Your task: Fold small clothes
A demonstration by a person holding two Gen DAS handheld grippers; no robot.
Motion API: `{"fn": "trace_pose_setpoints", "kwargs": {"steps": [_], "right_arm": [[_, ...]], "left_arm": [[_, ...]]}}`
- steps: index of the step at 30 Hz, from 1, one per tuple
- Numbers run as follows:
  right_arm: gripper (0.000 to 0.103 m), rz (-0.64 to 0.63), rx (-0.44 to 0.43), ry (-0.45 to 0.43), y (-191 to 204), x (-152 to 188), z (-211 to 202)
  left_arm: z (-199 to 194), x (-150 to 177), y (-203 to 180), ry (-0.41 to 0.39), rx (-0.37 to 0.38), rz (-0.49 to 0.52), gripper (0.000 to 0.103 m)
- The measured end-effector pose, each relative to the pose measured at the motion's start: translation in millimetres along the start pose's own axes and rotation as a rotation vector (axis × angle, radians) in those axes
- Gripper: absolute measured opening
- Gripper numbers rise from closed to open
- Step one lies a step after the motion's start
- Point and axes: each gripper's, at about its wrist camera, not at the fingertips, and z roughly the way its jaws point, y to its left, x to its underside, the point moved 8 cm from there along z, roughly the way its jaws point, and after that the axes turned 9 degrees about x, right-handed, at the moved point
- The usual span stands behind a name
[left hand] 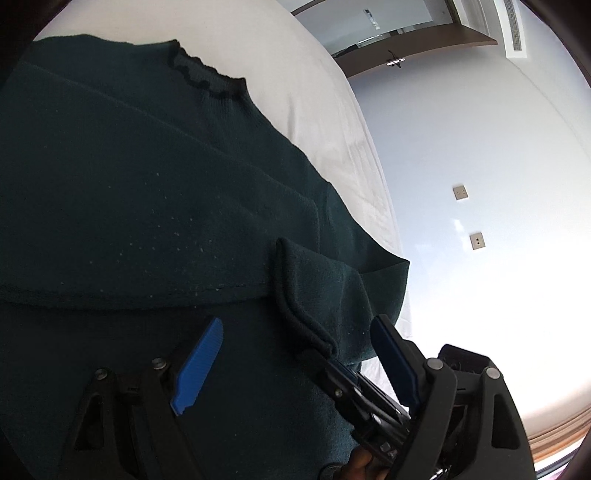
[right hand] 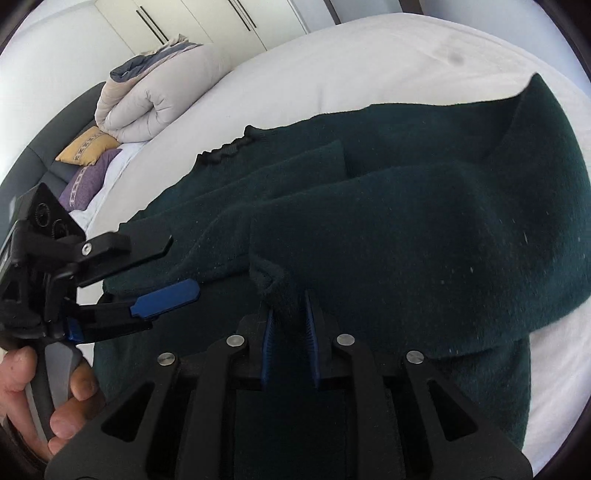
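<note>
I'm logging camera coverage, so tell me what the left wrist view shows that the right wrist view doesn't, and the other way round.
Only the left wrist view shows the wall outlets and the ceiling vent.

Only the right wrist view shows the rolled duvet, the yellow pillow, the purple pillow, the wardrobe doors, and the person's hand.

Both show the dark green sweater on the white bed, its ruffled collar, the left gripper open, and the right gripper shut on the sweater's cuff.

No legible text, labels or numbers anywhere, perhaps through fisheye blur.
</note>
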Motion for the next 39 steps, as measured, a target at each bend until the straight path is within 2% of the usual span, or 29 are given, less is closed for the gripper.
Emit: {"fn": "trace_pose_setpoints", "kwargs": {"steps": [1,3,4,6,7,8,9,10,11,16,19,22,25,27,31,36,39], "right_arm": [[0.031,0.005,-0.014,-0.003,-1.2,-0.6,-0.8],[0.068,0.019,-0.046,-0.02,-8.9,16.1,-26.4],[0.071,0.033,-0.051,-0.032,-9.8,23.0,-31.8],[0.071,0.066,-0.06,-0.054,-14.1,39.9,-42.8],[0.071,0.086,-0.072,-0.058,-18.9,48.0,-50.4],[0.071,0.113,-0.083,-0.058,-41.8,48.1,-62.0],[0.071,0.155,-0.106,-0.056,-51.4,53.6,-65.8],[0.071,0.192,-0.138,-0.064,-59.3,57.3,-70.6],[0.071,0.21,-0.159,-0.075,-63.4,58.4,-72.3],[0.071,0.211,-0.203,-0.086,-70.6,61.8,-72.3],[0.071,0.224,-0.22,-0.094,-74.7,61.6,-76.7],[0.071,0.246,-0.228,-0.091,-79.0,59.9,-82.7],[0.071,0.335,-0.285,-0.09,-88.0,52.8,-87.8],[0.071,0.419,-0.363,-0.082,-93.4,43.4,-86.9],[0.071,0.533,-0.447,-0.096,-100.9,18.8,-83.0],[0.071,0.694,-0.499,-0.097,-117.7,-5.6,-61.5],[0.071,0.742,-0.548,-0.099,-116.2,-20.6,-54.3]], "left_arm": [[4.3,0.8,-0.9,0.01,-0.005,-0.004,0.084],[14.8,4.7,-5.5,0.032,-0.008,-0.006,0.084],[19.8,7.0,-7.8,0.044,-0.014,0.0,0.084],[29.8,10.5,-12.8,0.065,-0.035,0.022,0.083],[36.5,11.9,-14.9,0.079,-0.054,0.037,0.075],[41.1,15.3,-14.3,0.096,-0.066,0.041,0.057],[46.9,16.2,-12.7,0.116,-0.074,0.036,0.046],[54.2,17.1,-10.8,0.134,-0.087,0.027,0.024],[59.3,17.1,-8.9,0.142,-0.106,0.024,0.006],[53.5,11.2,-23.3,0.1,-0.124,0.091,0.007],[20.1,-6.6,-39.6,0.028,-0.135,0.172,0.007],[-16.7,-29.5,-42.1,-0.043,-0.166,0.213,0.007],[-54.0,-49.8,-25.3,-0.107,-0.197,0.202,0.007],[-69.7,-59.7,-10.1,-0.136,-0.21,0.177,0.007],[-97.2,-73.0,24.5,-0.184,-0.239,0.131,0.007],[-100.8,-73.9,50.8,-0.184,-0.275,0.118,0.007],[-103.3,-75.2,61.4,-0.193,-0.281,0.114,0.007]]}}
